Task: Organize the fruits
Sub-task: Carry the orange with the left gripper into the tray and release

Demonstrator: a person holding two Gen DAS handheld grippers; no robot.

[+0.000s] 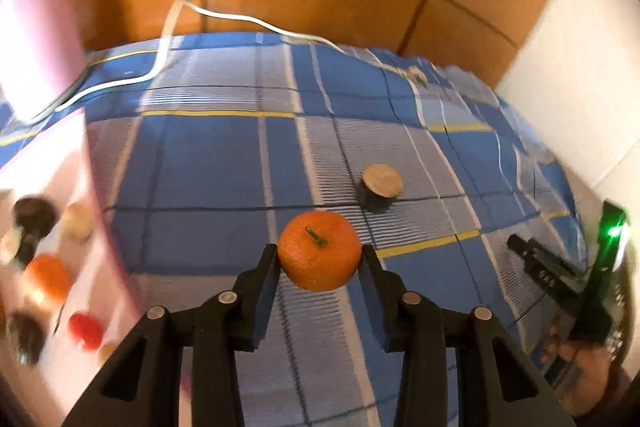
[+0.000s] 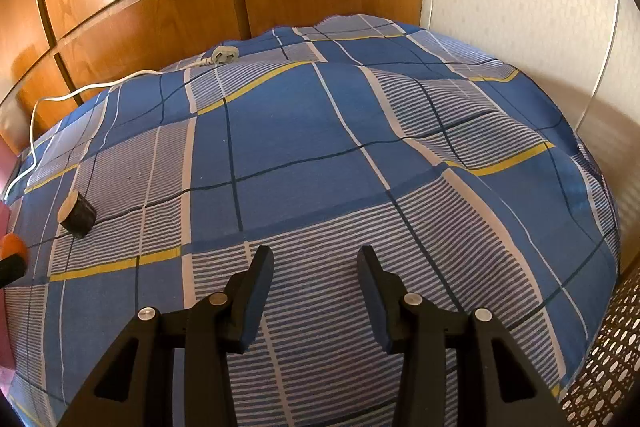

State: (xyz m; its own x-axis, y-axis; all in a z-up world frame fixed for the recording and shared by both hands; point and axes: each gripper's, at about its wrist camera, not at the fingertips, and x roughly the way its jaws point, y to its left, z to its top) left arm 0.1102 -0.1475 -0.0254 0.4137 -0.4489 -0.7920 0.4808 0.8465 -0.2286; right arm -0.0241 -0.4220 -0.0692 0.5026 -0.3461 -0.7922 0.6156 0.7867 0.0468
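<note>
The left gripper (image 1: 320, 259) had the orange (image 1: 320, 250) pinched at mid-frame, clear of the bedspread (image 1: 224, 163); only its round sides were held, so a jolt toward the pink tray (image 1: 76, 163) at left might have rolled it free. The right gripper (image 2: 316, 267) hung part-open, empty.

orange (image 1: 319, 255) stem-up, clamped between fingers (image 1: 267, 281) (above checked cloth).

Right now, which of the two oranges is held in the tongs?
The sharp orange with the green stem, clamped between the left tongs above the blue checked bedspread. The other orange lies blurred among other fruit at the left edge.
</note>
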